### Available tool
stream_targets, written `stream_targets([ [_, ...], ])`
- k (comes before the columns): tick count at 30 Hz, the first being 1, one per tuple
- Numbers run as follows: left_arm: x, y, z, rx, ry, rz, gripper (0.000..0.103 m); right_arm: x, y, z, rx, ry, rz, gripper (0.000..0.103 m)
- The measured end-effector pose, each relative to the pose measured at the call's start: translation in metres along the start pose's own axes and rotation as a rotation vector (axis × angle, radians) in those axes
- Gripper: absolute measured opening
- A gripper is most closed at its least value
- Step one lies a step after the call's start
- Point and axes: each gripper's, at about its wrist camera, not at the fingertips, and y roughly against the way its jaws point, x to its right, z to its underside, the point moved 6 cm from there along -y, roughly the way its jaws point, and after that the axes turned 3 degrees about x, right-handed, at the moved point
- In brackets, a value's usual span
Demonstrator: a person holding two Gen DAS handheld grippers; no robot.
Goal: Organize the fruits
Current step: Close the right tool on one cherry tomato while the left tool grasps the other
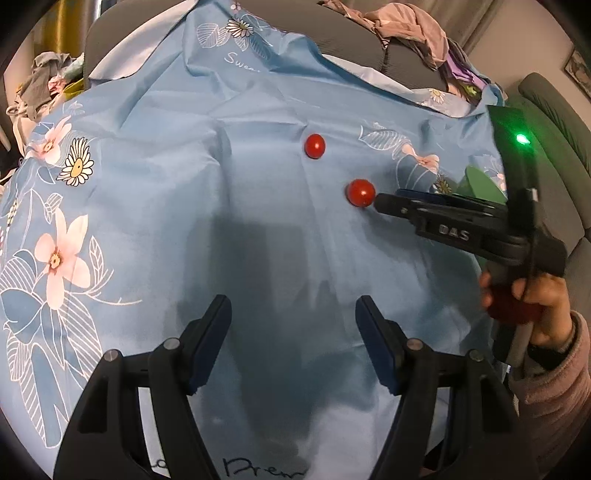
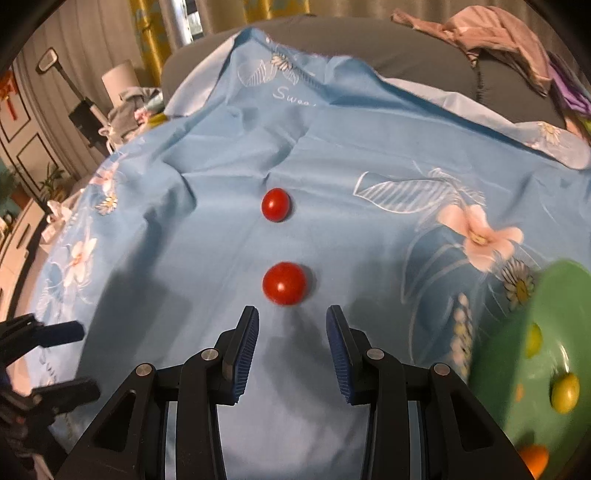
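Observation:
Two red cherry tomatoes lie on a blue floral cloth (image 1: 184, 206). The near tomato (image 2: 284, 283) sits just ahead of my right gripper (image 2: 291, 314), whose jaws stand a little apart with nothing between them. The far tomato (image 2: 275, 204) lies beyond it. In the left wrist view the right gripper (image 1: 389, 197) reaches in from the right, its tips almost touching the near tomato (image 1: 360, 192); the far tomato (image 1: 314, 146) is up and to the left. My left gripper (image 1: 293, 302) is open over bare cloth, also seen as the left gripper (image 2: 86, 362) at the left edge.
A green bowl (image 2: 517, 325) at the right holds yellow-green fruits (image 2: 564, 392) and an orange one (image 2: 533, 458). The bowl's rim (image 1: 480, 182) peeks out behind the right gripper. A hand in a pink sleeve (image 1: 554, 376) holds that gripper. Crumpled clothes (image 1: 406, 26) lie on the grey sofa behind.

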Motion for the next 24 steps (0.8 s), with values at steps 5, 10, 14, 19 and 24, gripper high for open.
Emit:
stream_targets([
  [5,-0.005,-0.003,-0.004,-0.002,0.002,0.01,0.07,-0.003,-0.02,-0.009,-0.024,0.004,-0.003,0.038],
  [10,-0.008,-0.005,-0.009,-0.002,0.002,0.014,0.07,-0.004,-0.033,-0.013,-0.037,0.011,0.0,0.038],
  [14,-0.007,-0.008,-0.012,-0.004,-0.009,0.005,0.07,-0.004,-0.038,-0.014,-0.057,-0.003,-0.008,0.038],
  [19,0.0,-0.014,-0.023,-0.01,-0.028,0.015,0.07,-0.003,-0.038,-0.013,-0.056,-0.004,-0.012,0.033],
  [24,0.007,-0.024,-0.045,-0.01,-0.037,0.011,0.07,0.007,-0.022,-0.01,-0.016,-0.065,-0.038,0.033],
])
